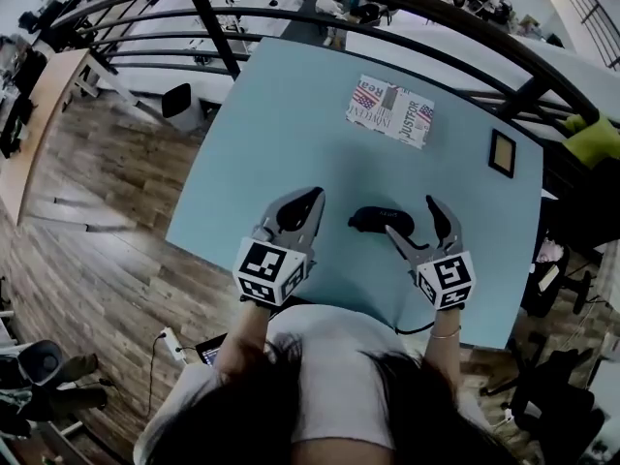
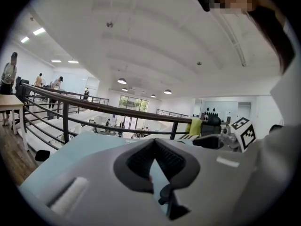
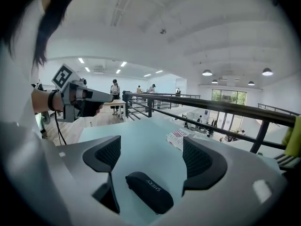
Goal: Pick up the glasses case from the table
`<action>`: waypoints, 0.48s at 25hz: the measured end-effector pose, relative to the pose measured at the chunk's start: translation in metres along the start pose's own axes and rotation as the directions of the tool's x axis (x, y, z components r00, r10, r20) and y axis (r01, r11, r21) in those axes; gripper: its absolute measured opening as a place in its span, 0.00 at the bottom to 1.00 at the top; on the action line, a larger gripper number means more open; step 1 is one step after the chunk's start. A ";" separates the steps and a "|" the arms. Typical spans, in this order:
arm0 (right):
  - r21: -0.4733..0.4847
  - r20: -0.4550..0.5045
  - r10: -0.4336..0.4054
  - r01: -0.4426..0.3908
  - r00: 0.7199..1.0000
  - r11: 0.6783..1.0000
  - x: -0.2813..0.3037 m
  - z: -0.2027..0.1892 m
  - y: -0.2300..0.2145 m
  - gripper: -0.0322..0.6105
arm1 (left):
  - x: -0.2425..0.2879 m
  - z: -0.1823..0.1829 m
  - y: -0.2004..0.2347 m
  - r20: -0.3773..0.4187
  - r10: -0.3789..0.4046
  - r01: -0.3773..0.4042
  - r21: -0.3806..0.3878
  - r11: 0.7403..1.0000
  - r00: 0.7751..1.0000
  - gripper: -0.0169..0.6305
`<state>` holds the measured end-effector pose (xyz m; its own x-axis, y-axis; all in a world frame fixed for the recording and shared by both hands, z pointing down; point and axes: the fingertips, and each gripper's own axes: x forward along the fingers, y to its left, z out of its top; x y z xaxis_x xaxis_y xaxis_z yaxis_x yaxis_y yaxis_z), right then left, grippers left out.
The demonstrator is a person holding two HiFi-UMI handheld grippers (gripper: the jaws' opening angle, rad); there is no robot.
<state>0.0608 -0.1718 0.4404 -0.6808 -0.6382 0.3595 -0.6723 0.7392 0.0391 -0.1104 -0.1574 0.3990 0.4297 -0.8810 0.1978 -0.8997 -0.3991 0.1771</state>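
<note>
**Colour and Pattern Reference**

The table [image 1: 281, 134] is uniform light blue. The glasses case [image 3: 149, 192] is matte black with white lettering along its top. The left gripper [image 1: 306, 201] and right gripper [image 1: 413, 218] have grey bodies and black ribbed pads; their marker cubes carry black square codes on white. The printed sheet [image 1: 390, 110] shows red-and-white stripes, a blue starred patch and dark text. The small frame [image 1: 502, 153] has a black border and tan centre. The railing [image 1: 215, 29] is black. The floor [image 1: 107, 221] is brown wood plank.
</note>
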 end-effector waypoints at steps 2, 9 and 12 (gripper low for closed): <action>-0.012 0.000 -0.015 0.015 1.000 1.000 0.000 0.002 0.000 0.65 | 0.005 0.003 -0.001 0.001 -0.029 0.029 0.006 1.000 1.000 0.11; -0.037 -0.026 -0.048 0.047 0.998 0.998 -0.003 0.002 -0.005 0.65 | 0.016 0.003 -0.005 -0.003 -0.085 0.085 0.016 0.996 0.996 0.11; -0.031 -0.049 -0.045 0.044 0.998 0.999 -0.003 -0.005 -0.006 0.65 | 0.020 0.000 -0.007 -0.008 -0.098 0.098 0.011 0.995 0.995 0.11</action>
<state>0.0681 -0.1735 0.4437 -0.6344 -0.6598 0.4028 -0.6923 0.7167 0.0837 -0.0958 -0.1721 0.4020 0.5164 -0.8357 0.1872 -0.8540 -0.4864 0.1848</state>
